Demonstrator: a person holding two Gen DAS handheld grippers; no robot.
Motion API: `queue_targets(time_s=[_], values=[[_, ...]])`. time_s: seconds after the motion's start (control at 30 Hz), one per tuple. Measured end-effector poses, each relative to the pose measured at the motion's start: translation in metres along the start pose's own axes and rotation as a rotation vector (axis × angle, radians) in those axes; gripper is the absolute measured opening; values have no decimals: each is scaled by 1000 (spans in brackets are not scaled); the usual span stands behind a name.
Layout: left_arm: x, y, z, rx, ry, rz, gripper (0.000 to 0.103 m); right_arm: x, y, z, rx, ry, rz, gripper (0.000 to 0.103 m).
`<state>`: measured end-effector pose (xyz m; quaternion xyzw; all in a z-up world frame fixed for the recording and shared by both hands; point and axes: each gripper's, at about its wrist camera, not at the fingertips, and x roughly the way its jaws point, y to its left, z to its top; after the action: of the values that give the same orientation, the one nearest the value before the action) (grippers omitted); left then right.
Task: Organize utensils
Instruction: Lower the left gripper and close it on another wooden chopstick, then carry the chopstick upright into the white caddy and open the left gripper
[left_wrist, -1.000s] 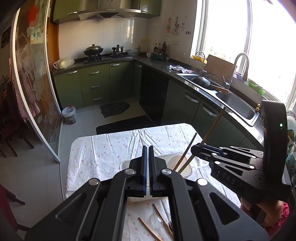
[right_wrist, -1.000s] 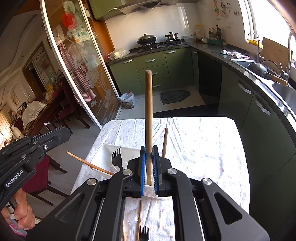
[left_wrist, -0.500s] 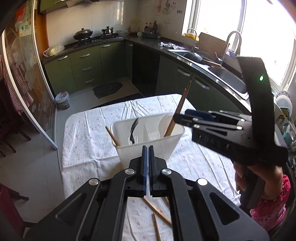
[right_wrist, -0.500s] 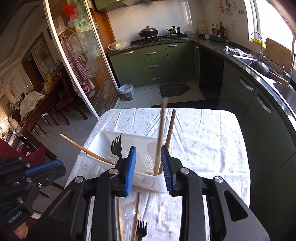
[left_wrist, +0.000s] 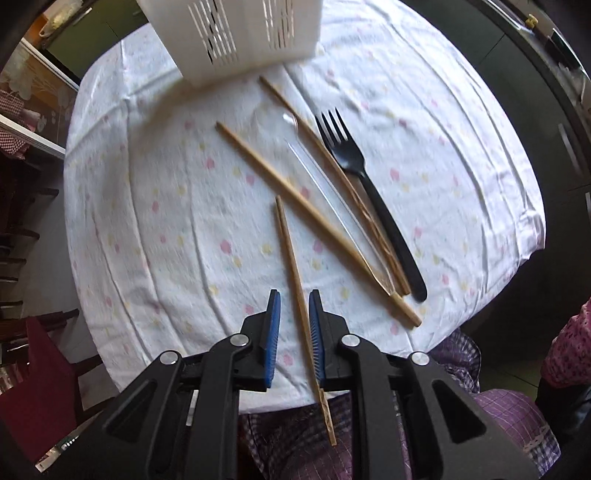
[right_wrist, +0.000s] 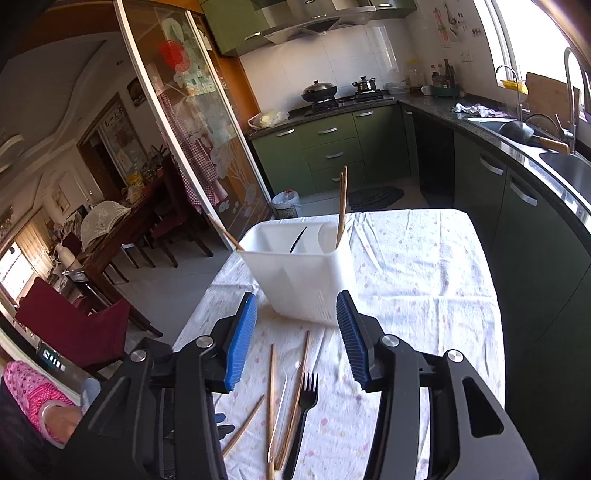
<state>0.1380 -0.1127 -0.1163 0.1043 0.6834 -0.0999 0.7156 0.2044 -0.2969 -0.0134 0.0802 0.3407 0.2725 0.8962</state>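
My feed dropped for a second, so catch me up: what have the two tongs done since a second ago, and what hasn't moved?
The right tongs let go of the chopstick, now standing in the white caddy, and are opening, nothing between them. The left tongs swung down over the table, opening around a loose chopstick, not gripping it. The black fork, clear spoon and other chopsticks on the cloth stayed put.
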Motion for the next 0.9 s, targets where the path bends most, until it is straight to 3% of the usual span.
queue_targets(time_s=[0.2,0.37,0.47,0.57,0.73,0.9], values=[[20,-13,-12,-4,50,54,15,-27,-11,-29,23,-18,31,47],[34,-6,-19,-50,64,44,15,-45,-22,-37,51,-54,48,49],[31,-6,-19,-75,33,27,15,-52,-28,-40,70,-69,69,50],[29,-7,-24,-79,-1,14,7,-58,-35,-49,104,-87,103,50],[20,-1,-28,-85,-47,21,6,-72,-48,-70,176,-124,150,51],[-26,4,-36,-92,-148,8,6,-91,-65,-95,238,-160,184,54]])
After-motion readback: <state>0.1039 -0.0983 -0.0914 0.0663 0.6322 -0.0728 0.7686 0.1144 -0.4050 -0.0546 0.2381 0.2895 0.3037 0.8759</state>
